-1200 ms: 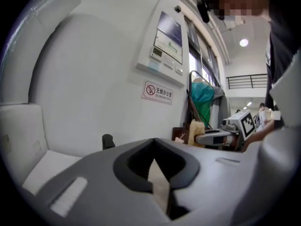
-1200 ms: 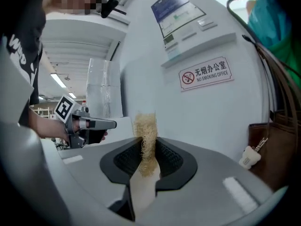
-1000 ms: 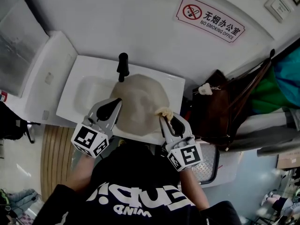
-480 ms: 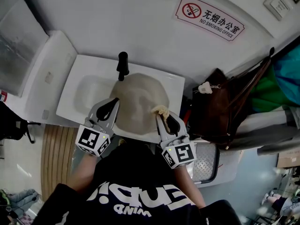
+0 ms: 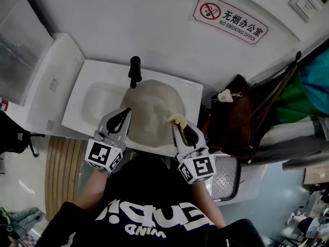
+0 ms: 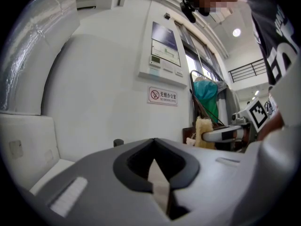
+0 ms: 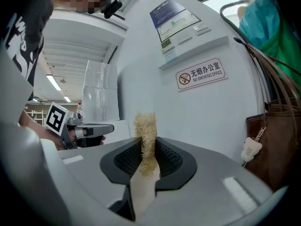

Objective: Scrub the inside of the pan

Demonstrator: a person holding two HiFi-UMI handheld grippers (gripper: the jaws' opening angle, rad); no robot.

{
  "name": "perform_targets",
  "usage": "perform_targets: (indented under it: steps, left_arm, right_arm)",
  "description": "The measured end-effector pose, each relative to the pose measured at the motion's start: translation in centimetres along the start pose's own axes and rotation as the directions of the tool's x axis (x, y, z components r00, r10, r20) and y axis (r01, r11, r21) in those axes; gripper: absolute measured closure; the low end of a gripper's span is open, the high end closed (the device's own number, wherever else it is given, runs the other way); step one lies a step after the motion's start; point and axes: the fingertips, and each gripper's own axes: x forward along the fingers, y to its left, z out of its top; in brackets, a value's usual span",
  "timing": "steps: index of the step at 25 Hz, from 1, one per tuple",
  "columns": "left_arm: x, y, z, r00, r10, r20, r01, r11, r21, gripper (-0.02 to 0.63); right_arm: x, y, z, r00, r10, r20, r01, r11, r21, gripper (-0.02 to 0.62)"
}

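- The pan (image 5: 152,111) sits in the white sink (image 5: 95,78), close to my body. Its black handle (image 5: 134,72) points away from me toward the wall.
- The inside of the pan looks a dull, even tan. From the head view I cannot make out food residue or suds on it.
- The loofah scrubber (image 7: 146,131) is a pale, fibrous tuft. It stands up out of the jaws of my right hand-held gripper (image 5: 178,128), which are clamped on it, and it rests at the pan's right rim.
- My left hand-held gripper (image 5: 125,115) is at the pan's left rim with its jaws together. Its own view shows the black pads meeting at the tips. I cannot tell whether they nip the rim or only press beside it.
- I judge the scrubbing step to be in hand, with the scrubber at the edge of the pan rather than on its middle.
- The next move calls for carrying the tuft inward over the tan surface and pressing it down firmly while the left side steadies the pan.
- The tuft is soft and only its lower part is gripped, so I expect it to bend under pressure.
- A brown bag (image 5: 236,118) hangs just right of the sink.
- A no-smoking sign (image 5: 230,20) is on the wall above.
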Motion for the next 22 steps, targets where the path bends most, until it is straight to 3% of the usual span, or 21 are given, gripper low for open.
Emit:
perform_targets:
  steps: [22]
  left_arm:
    - [-0.3,0.4,-0.8,0.999,0.031,-0.022,-0.032,0.999,-0.023,0.607]
  right_arm:
    - [0.5,0.5,-1.2,0.999,0.037,-0.035,-0.036,0.999,0.027,0.511]
